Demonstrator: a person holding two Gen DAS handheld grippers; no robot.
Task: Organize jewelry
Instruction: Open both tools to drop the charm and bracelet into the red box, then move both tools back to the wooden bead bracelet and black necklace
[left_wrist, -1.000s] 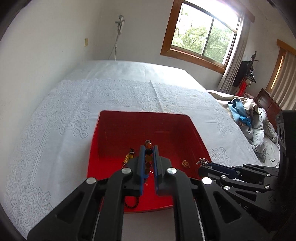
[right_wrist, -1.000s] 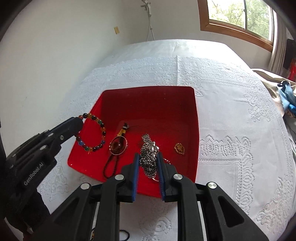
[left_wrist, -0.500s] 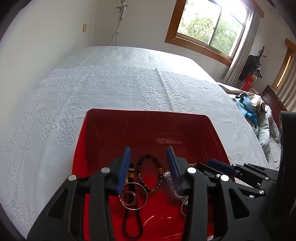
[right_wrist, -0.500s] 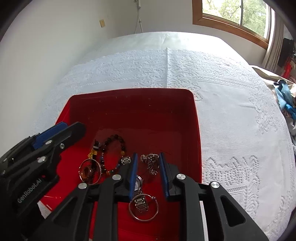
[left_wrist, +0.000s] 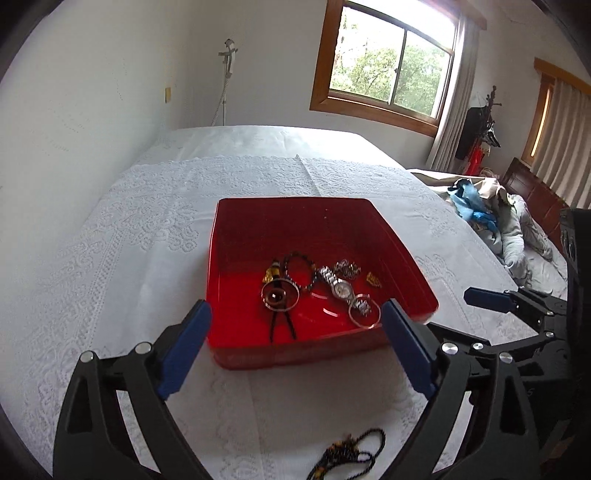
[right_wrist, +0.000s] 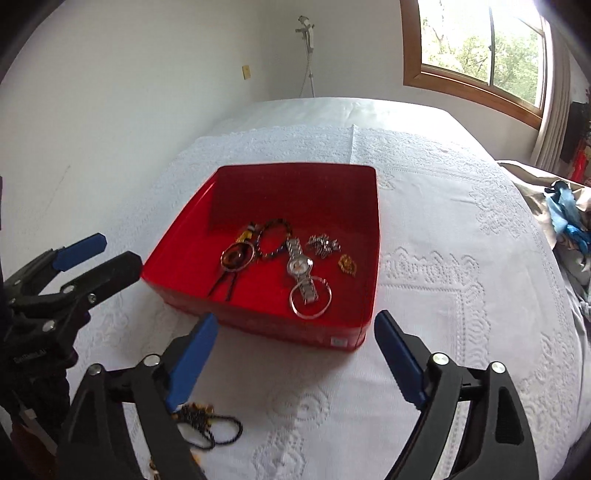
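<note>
- The left hand-held gripper (left_wrist: 295, 328) was released — jaws opening, blue pads splayed wide with nothing between them, hovering just short of the near wall of the red tray (left_wrist: 325, 350).
- The right hand-held gripper (right_wrist: 295, 347) was likewise released and opening, empty, facing the tray's near wall from the 5 o'clock side.
- Inside the tray lay the sorted pieces: a round amber pendant (right_wrist: 237, 256) on a dark cord at 9 o'clock, a beaded bracelet (right_wrist: 275, 236) behind it, a metal-link watch (right_wrist: 300, 267) at centre with a thin clear bangle (right_wrist: 310, 295) across its band, a silver cluster (right_wrist: 324, 244) and a small gold brooch (right_wrist: 348, 264) toward 3 o'clock.
- A dark beaded necklace (right_wrist: 201, 419) remained on the lace cloth (right_wrist: 443, 295) at 6 o'clock, outside the tray, partly under the right gripper's left finger.
- Risks, as I judged them: thin cord and small beads could slip from flat pads or be pinched together with the openwork lace, dragging cloth and tray; a dangling strand might catch the tray's rim.
- The tray looked like hard, glossy plastic, so dropped pieces could slide and tangle — chain links, cord and the smooth bangle already overlapped.
</note>
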